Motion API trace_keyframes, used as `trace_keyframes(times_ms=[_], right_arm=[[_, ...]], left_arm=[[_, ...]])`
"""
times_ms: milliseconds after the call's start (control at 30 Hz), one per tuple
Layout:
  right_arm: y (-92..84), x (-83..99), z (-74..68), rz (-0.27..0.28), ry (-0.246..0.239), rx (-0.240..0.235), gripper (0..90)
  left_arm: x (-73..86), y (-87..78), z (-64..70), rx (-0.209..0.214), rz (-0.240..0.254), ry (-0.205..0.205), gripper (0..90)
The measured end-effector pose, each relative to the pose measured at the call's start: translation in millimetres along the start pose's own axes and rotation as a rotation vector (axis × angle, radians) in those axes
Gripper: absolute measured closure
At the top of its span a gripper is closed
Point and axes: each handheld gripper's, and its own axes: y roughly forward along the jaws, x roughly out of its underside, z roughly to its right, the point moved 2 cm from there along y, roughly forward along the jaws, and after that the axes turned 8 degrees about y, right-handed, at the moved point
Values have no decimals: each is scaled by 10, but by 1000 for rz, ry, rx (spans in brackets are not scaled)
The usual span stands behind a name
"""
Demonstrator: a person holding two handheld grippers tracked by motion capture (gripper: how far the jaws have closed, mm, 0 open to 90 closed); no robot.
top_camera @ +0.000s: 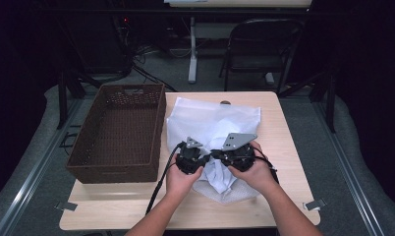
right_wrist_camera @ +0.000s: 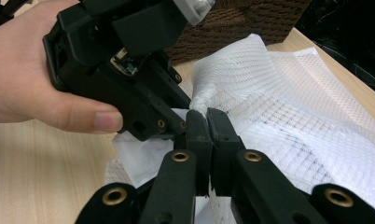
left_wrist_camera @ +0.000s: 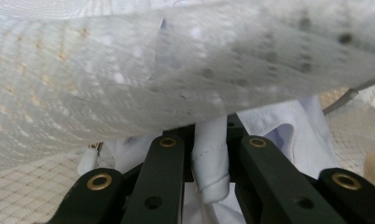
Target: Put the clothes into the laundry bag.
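We are bagging: left gripper (left_wrist_camera: 209,154) pinches white folded cloth (left_wrist_camera: 211,158), right gripper (right_wrist_camera: 208,122) pinches the white mesh laundry bag (right_wrist_camera: 288,107). Next, we judge, push cloth deeper past our fingers.

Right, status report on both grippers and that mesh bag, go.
Left gripper shut on white cloth. Right gripper shut on mesh bag edge. Wicker basket beside the bag, not in the way.

Basket (top_camera: 118,132) left of mesh bag (top_camera: 212,118)
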Motion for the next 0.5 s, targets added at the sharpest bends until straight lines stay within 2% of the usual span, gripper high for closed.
trace_keyframes(times_ms=[133, 167, 400, 500], right_arm=[[-6, -4, 3, 5, 4, -3, 887], [-7, -5, 5, 6, 5, -1, 887], [-2, -7, -2, 7, 2, -3, 888], [0, -7, -2, 6, 1, -2, 887]], left_arm=[[-14, 0, -42, -20, 10, -9, 843], [-17, 6, -52, -32, 26, -16, 843], [-22, 47, -79, -32, 40, -45, 844], [-11, 99, -49, -21, 34, -26, 842]])
